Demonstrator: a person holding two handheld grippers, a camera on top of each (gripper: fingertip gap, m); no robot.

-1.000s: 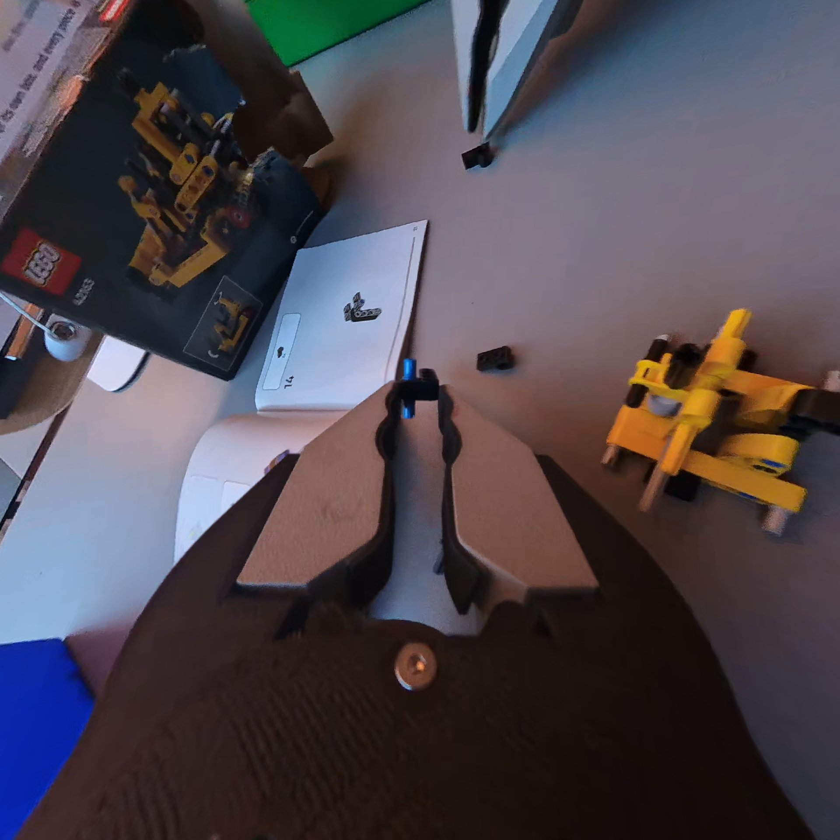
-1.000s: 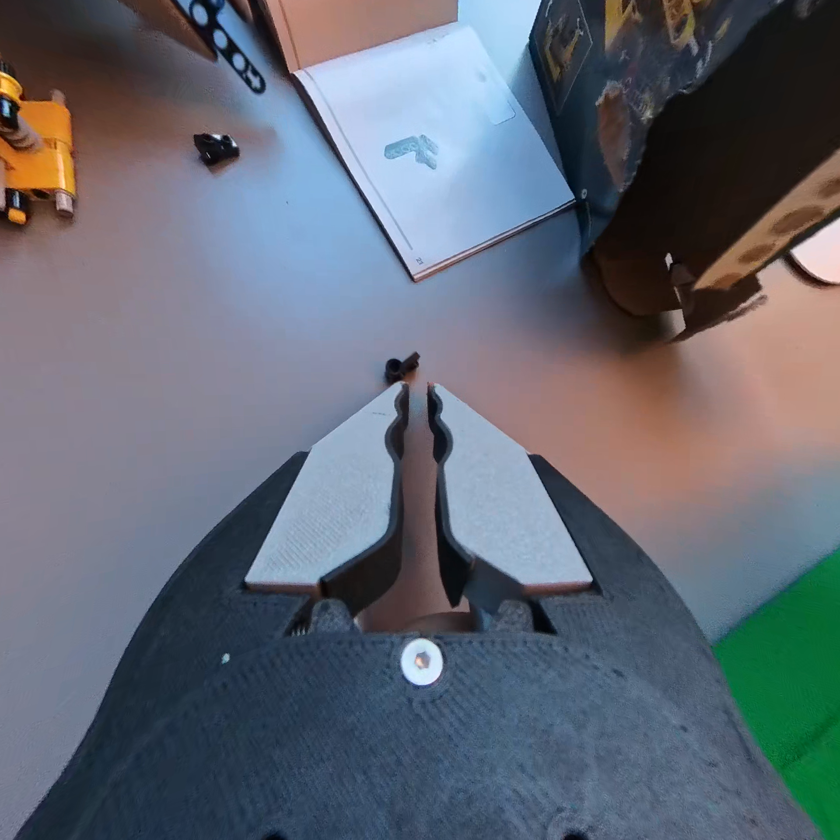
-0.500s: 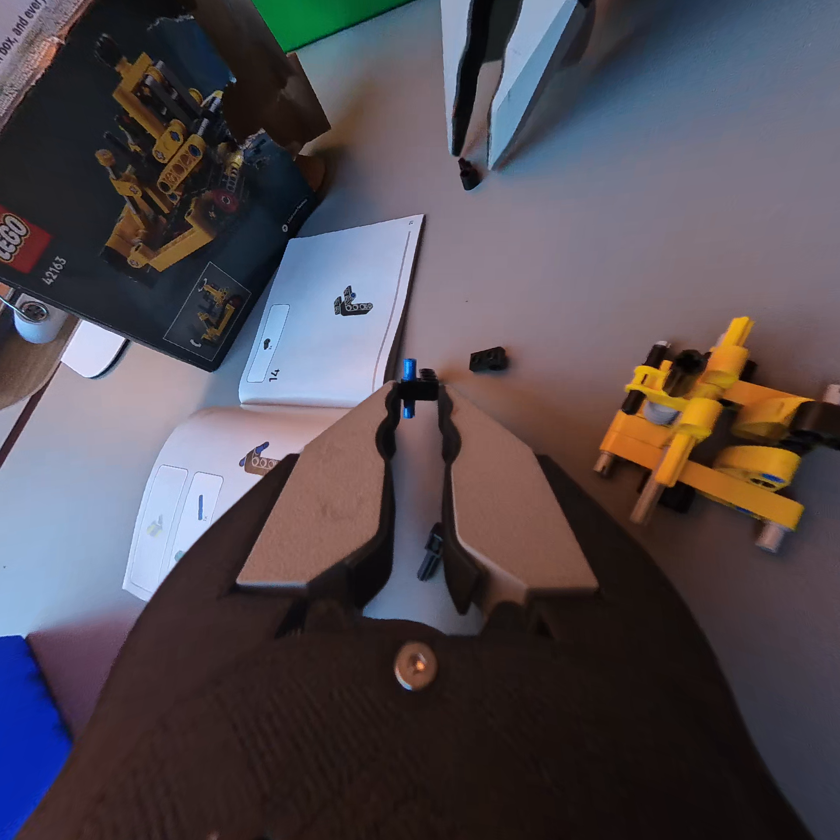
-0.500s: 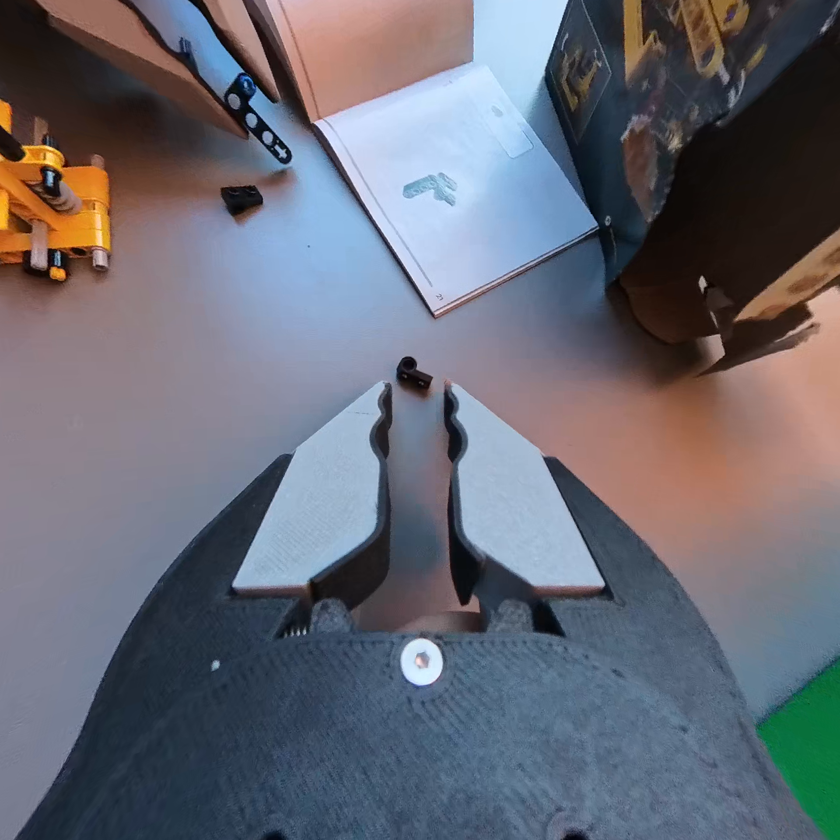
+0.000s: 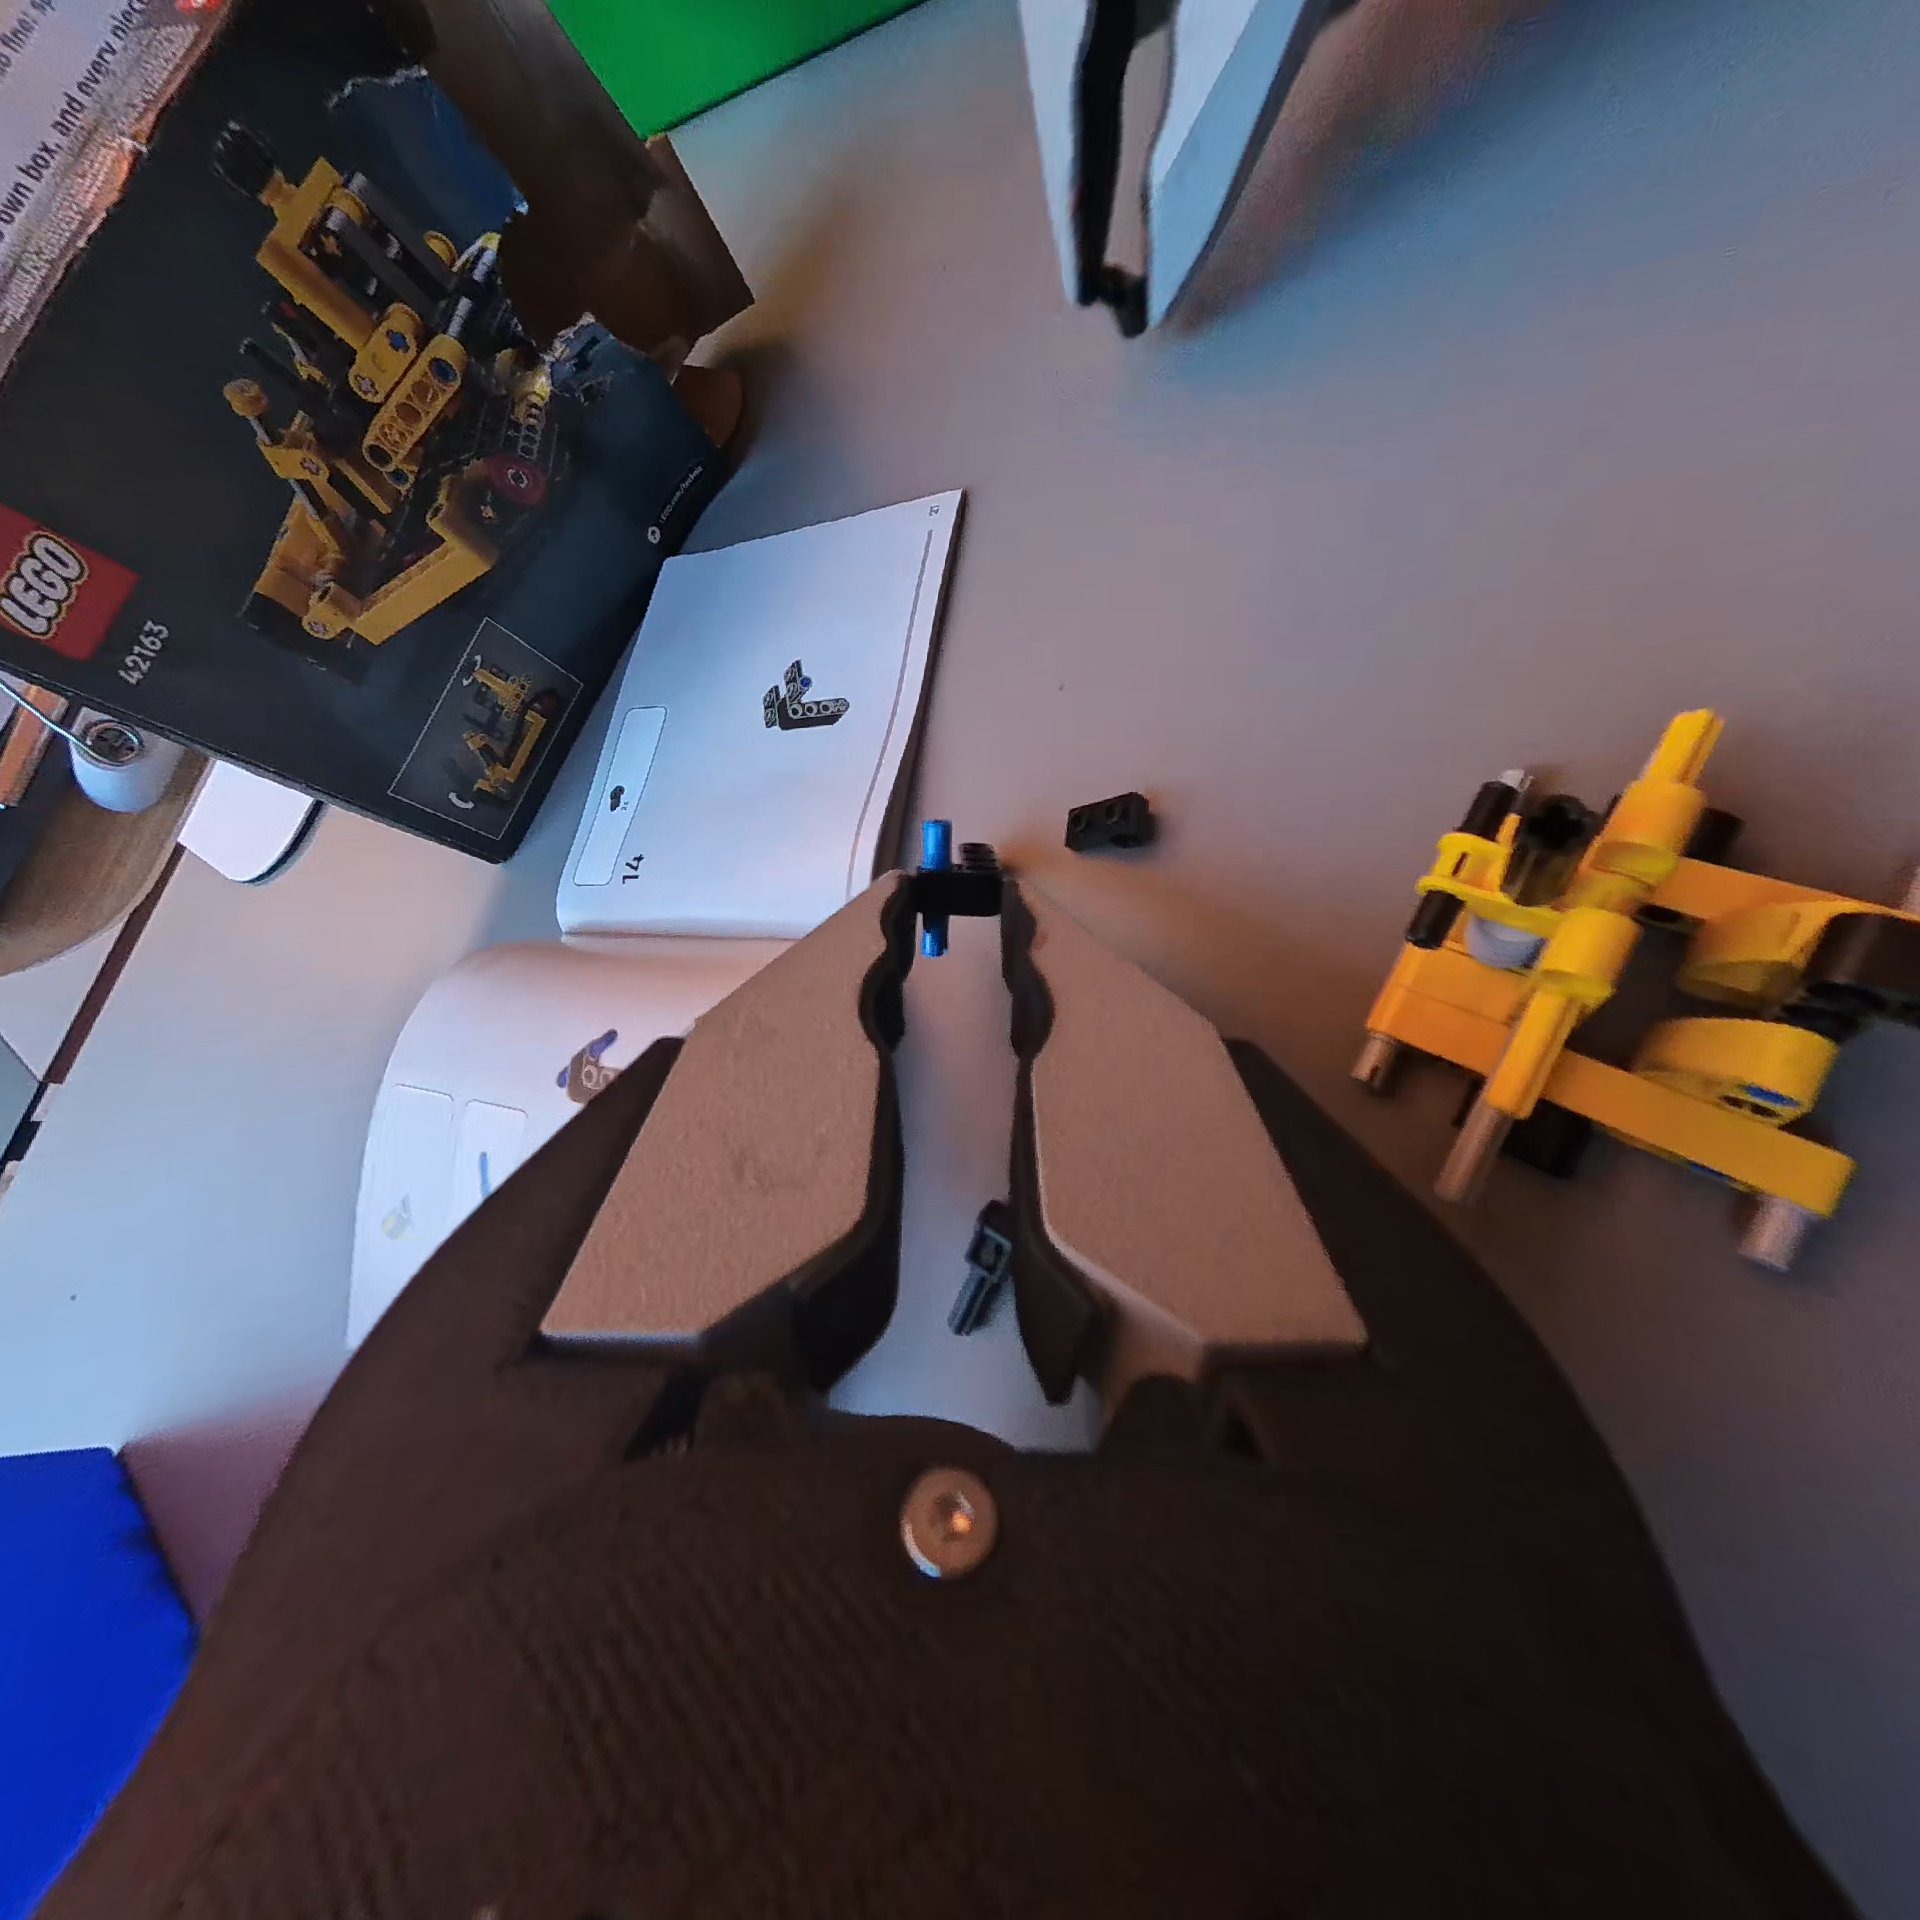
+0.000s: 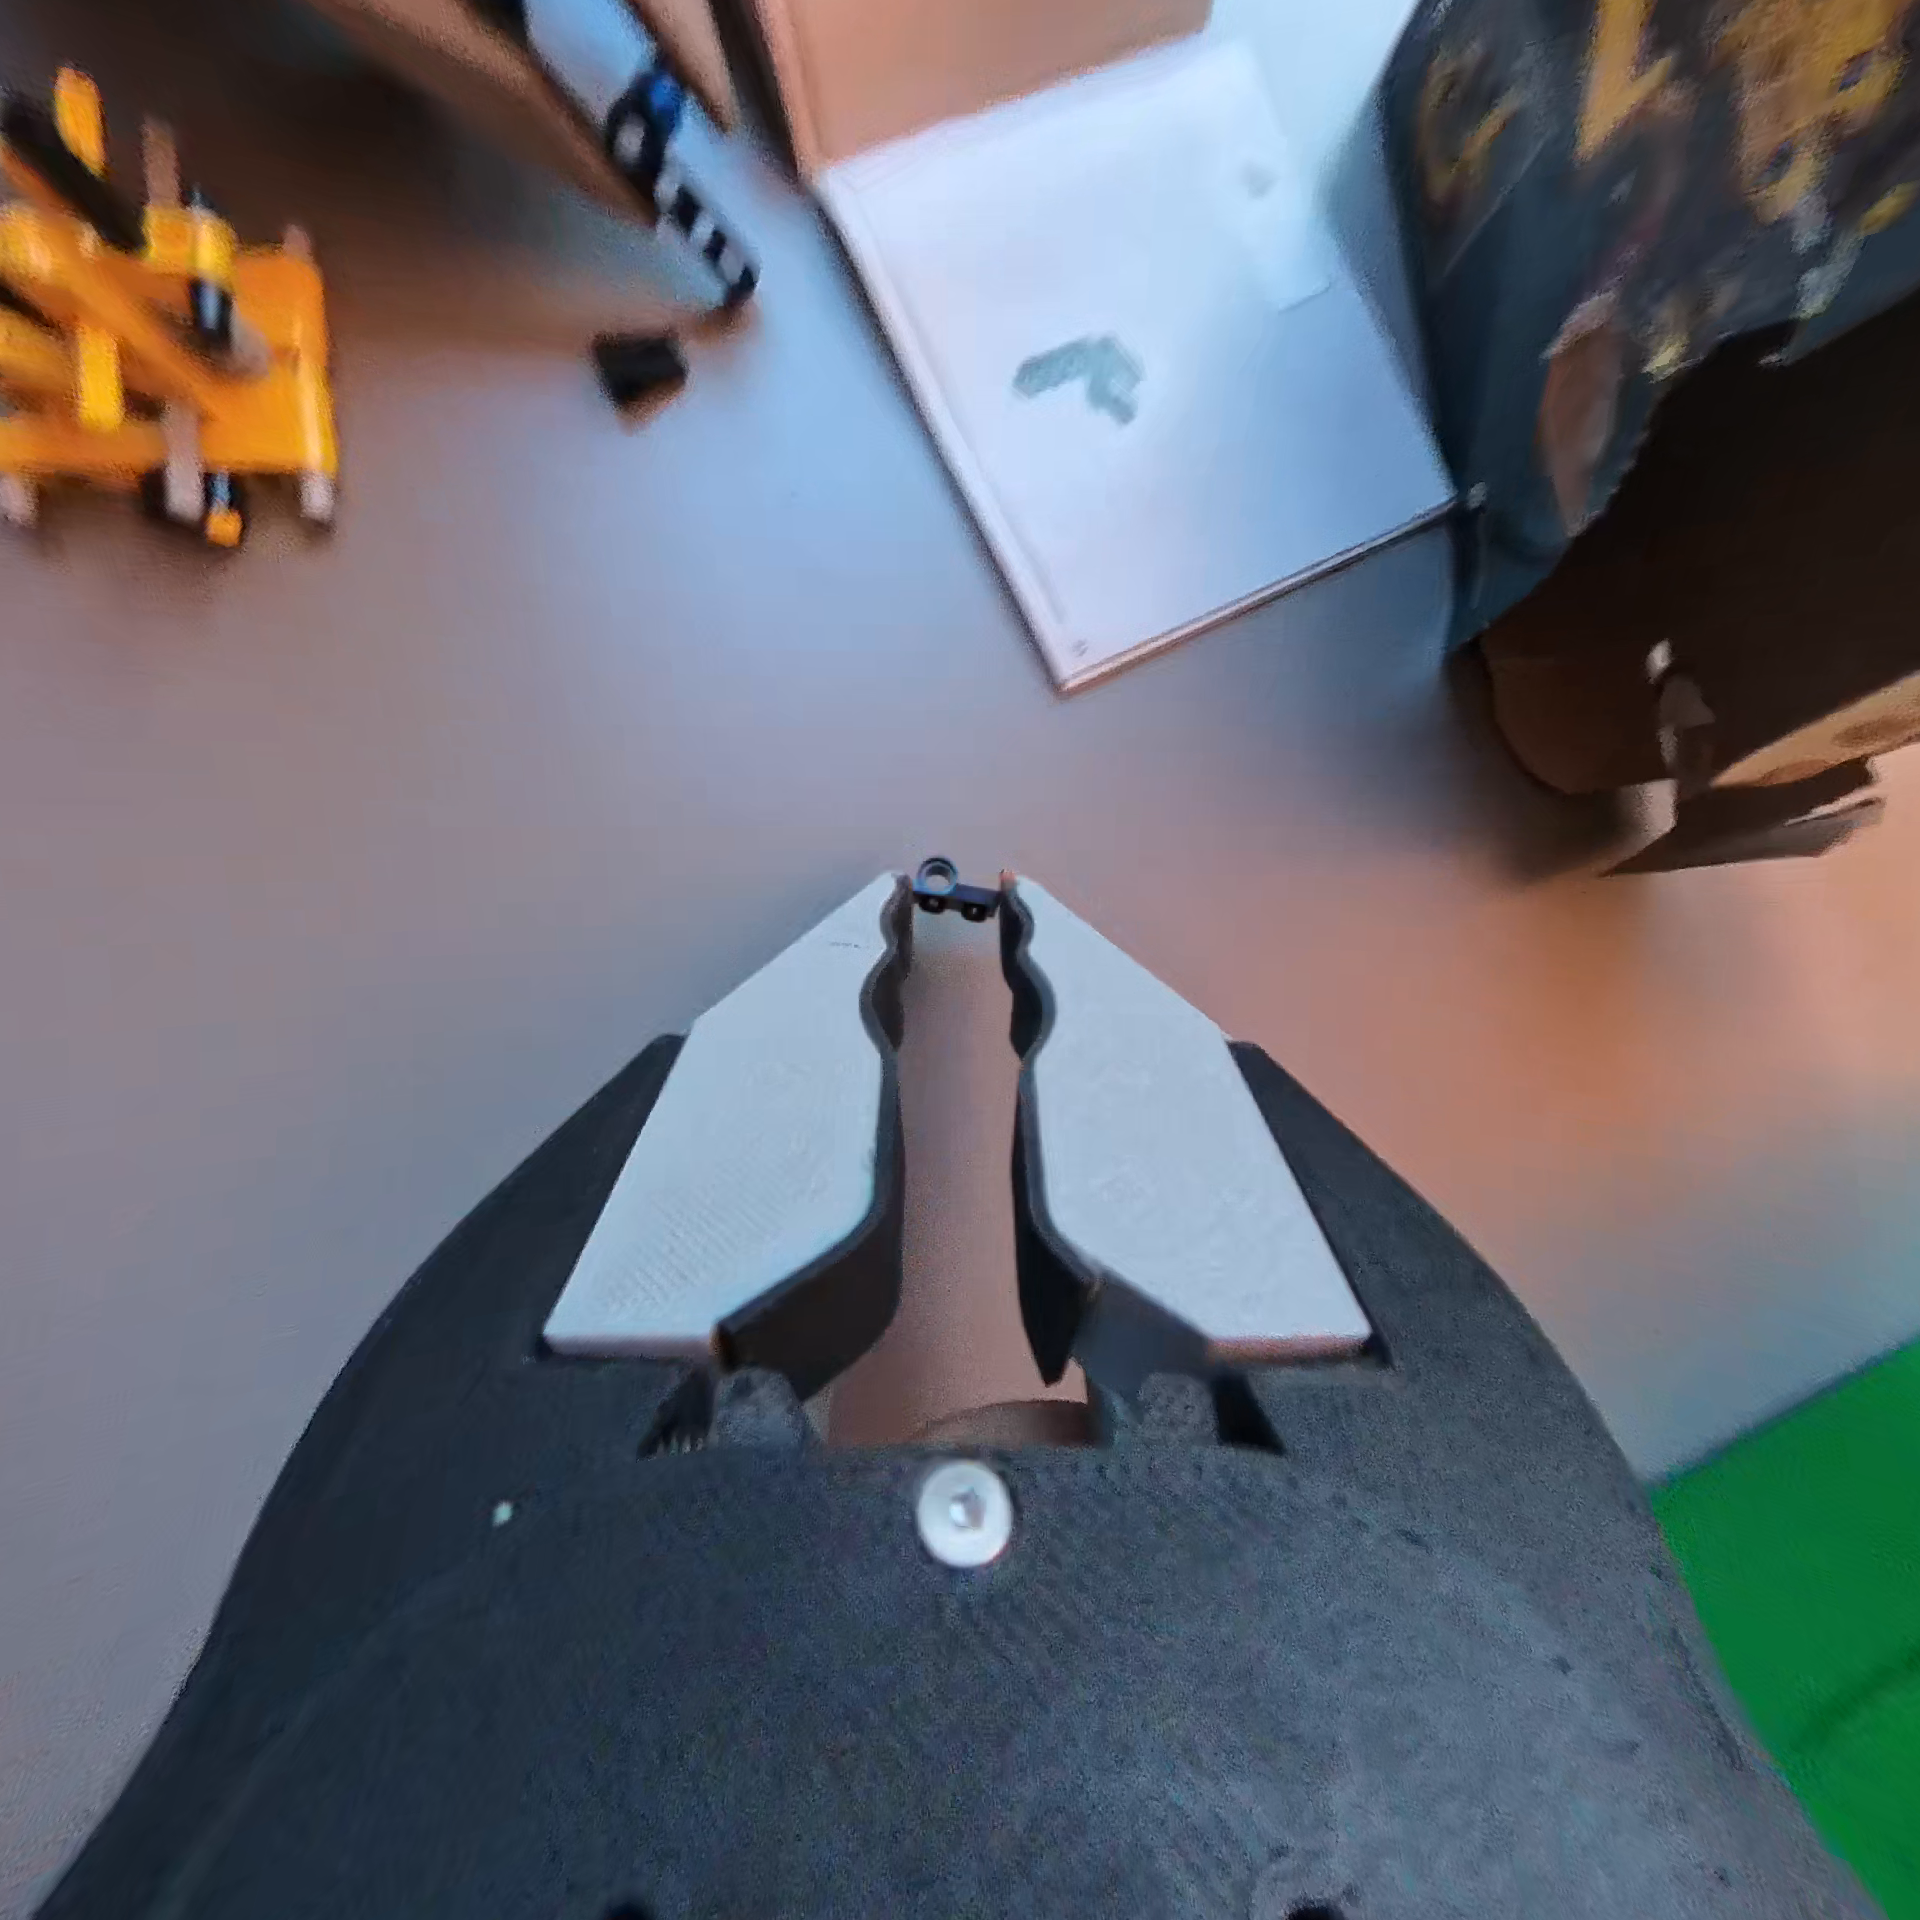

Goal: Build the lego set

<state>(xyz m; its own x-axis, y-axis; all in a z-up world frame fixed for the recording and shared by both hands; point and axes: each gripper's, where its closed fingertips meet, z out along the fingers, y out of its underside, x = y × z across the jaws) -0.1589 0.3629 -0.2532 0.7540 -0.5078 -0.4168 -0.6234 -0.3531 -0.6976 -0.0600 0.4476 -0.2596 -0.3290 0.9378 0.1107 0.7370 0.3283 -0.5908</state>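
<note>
Left gripper (image 5: pixel 956 902) clamps one black beam with blue pin (image 5: pixel 951 888); right gripper (image 6: pixel 954 896) clamps one small black connector (image 6: pixel 951 896). One yellow model (image 5: pixel 1621 987), one open booklet (image 5: pixel 790 717), two loose black pieces: (image 5: pixel 1110 823), (image 5: pixel 980 1265).

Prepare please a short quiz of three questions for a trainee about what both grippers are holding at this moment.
1. True or false: the left gripper holds a black beam with a blue pin.
2. What is between the right gripper fingertips?
A. yellow axle
B. small black connector
C. nothing
3. Fill in: the half-built yellow model rests on the grey ____.

Key: 1 true; 2 B; 3 table.
</note>
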